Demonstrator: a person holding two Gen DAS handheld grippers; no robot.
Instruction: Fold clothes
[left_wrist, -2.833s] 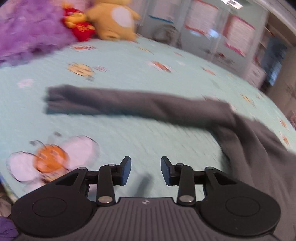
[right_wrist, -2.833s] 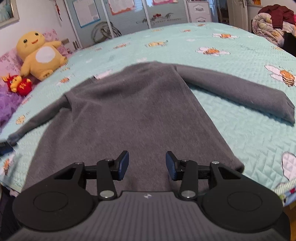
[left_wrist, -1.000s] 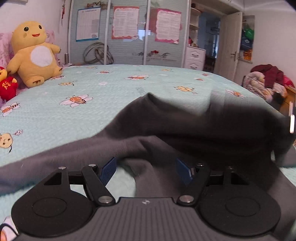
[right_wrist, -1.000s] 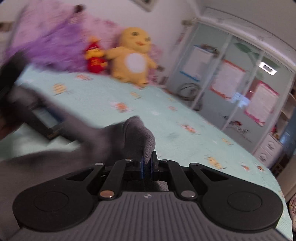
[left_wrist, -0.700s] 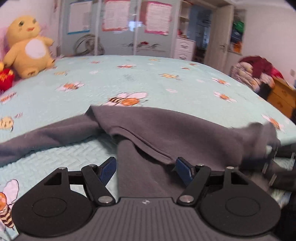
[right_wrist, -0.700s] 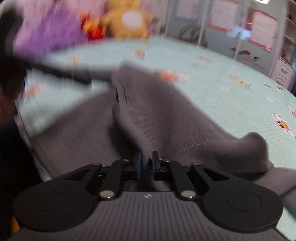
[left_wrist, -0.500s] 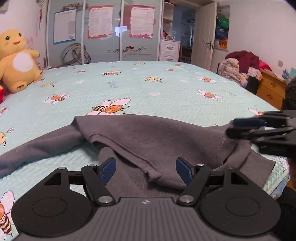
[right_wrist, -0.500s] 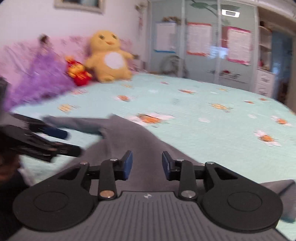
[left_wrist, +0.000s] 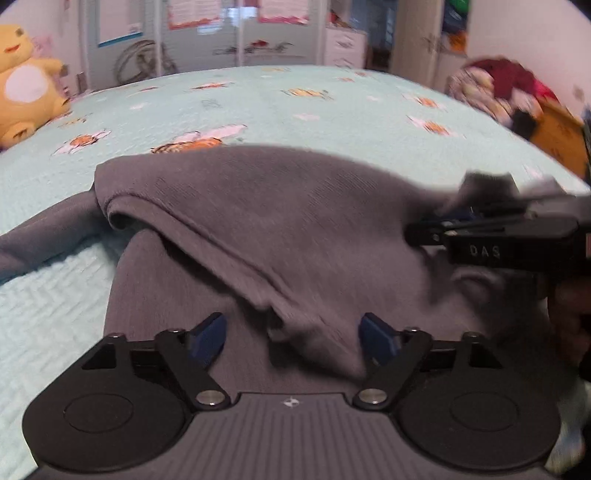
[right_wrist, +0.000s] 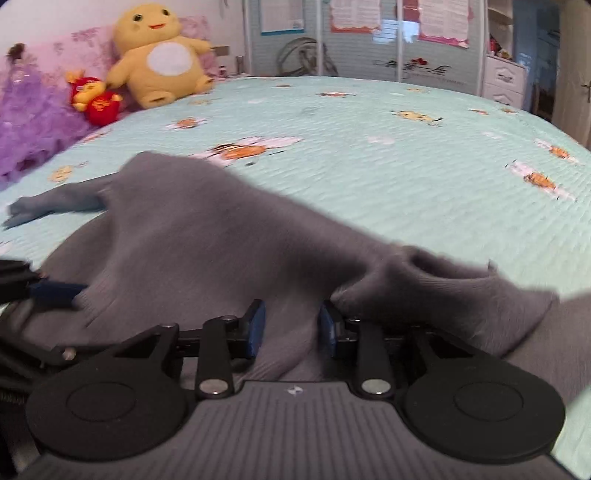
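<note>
A grey sweater (left_wrist: 303, 221) lies on the bed with one sleeve folded across its body; its other sleeve (right_wrist: 55, 203) stretches out to the left. My left gripper (left_wrist: 293, 338) is open wide just above the sweater's near part, with a fold edge between its blue pads. My right gripper (right_wrist: 291, 326) is open low over the cloth, and a ridge of fabric runs between its fingers. The folded sleeve's cuff (right_wrist: 461, 280) lies bunched just right of it. In the left wrist view the right gripper (left_wrist: 480, 229) comes in side-on from the right. The left gripper's blue fingertip (right_wrist: 55, 290) shows at the left edge.
The bed has a mint quilt with bee prints (right_wrist: 369, 147). A yellow plush toy (right_wrist: 159, 55), a small red toy (right_wrist: 96, 98) and a purple fluffy item (right_wrist: 33, 118) sit at the head. A wardrobe (right_wrist: 369, 40) stands behind; a clothes pile (left_wrist: 506, 85) lies at the right.
The right gripper, earlier shut on the sleeve, carried it across the body, let go and dropped back low onto the cloth. The left gripper stayed open and moved closer over the sweater.
</note>
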